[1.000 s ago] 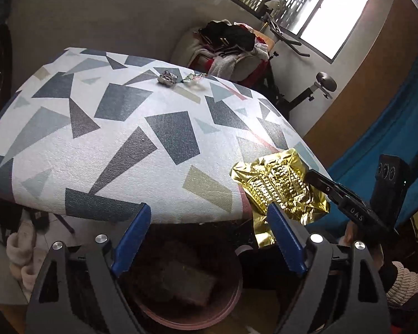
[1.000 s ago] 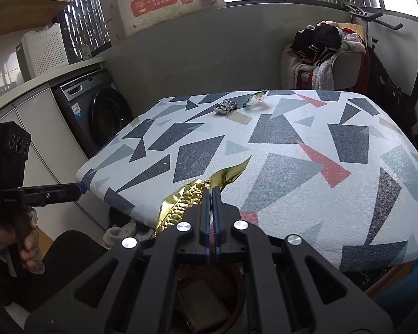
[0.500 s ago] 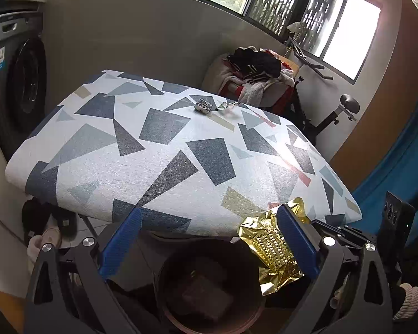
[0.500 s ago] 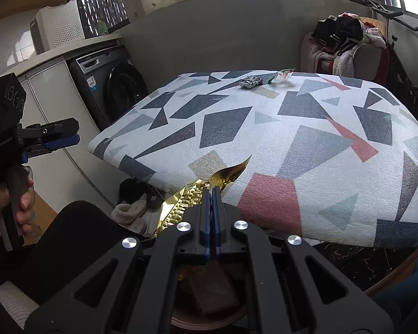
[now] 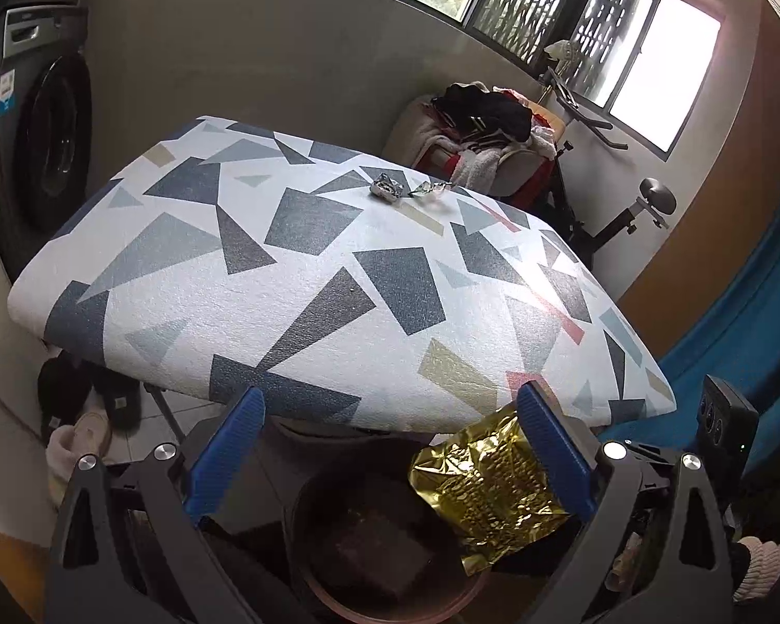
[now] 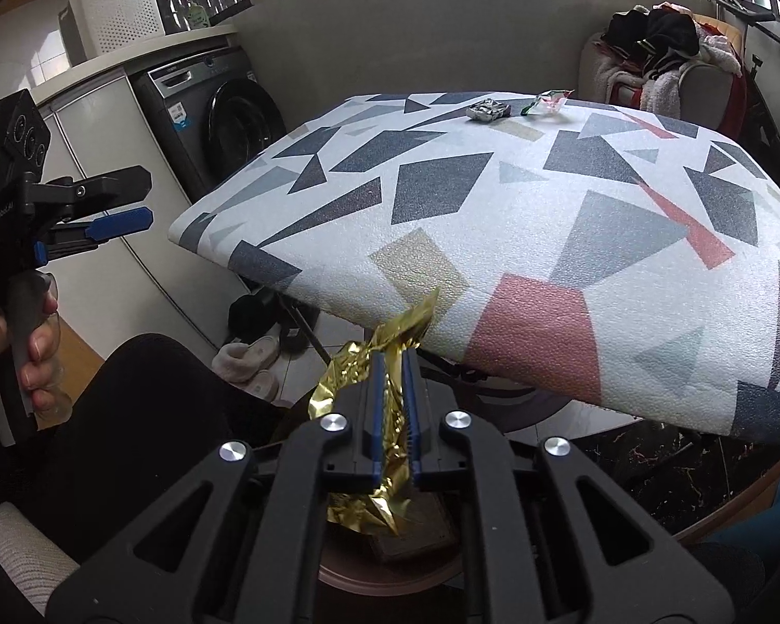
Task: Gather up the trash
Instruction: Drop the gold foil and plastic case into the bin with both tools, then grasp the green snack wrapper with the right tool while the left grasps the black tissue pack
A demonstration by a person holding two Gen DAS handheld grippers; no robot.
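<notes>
A crumpled gold foil wrapper (image 6: pixel 377 364) hangs between the fingers of my right gripper (image 6: pixel 392 359), whose jaws have parted slightly around it; it also shows in the left wrist view (image 5: pixel 486 489). It is above a round brown bin (image 5: pixel 333 587) below the table's front edge; the bin also shows in the right wrist view (image 6: pixel 390 580). My left gripper (image 5: pixel 390 421) is open and empty, held over the bin. A silver wrapper (image 6: pixel 486 110) and a green-and-red wrapper (image 6: pixel 546 101) lie at the far side of the patterned table (image 6: pixel 546 218).
A washing machine (image 6: pixel 218 119) stands left of the table. Slippers (image 6: pixel 249 359) lie on the floor under the table's left edge. A chair piled with clothes (image 5: pixel 483 140) and an exercise bike (image 5: pixel 624 208) stand behind the table. A blue curtain (image 5: pixel 754 312) hangs at the right.
Both grippers have pulled back and down from the table. The gold wrapper has come off the table edge and over the bin. The right jaws have opened slightly.
</notes>
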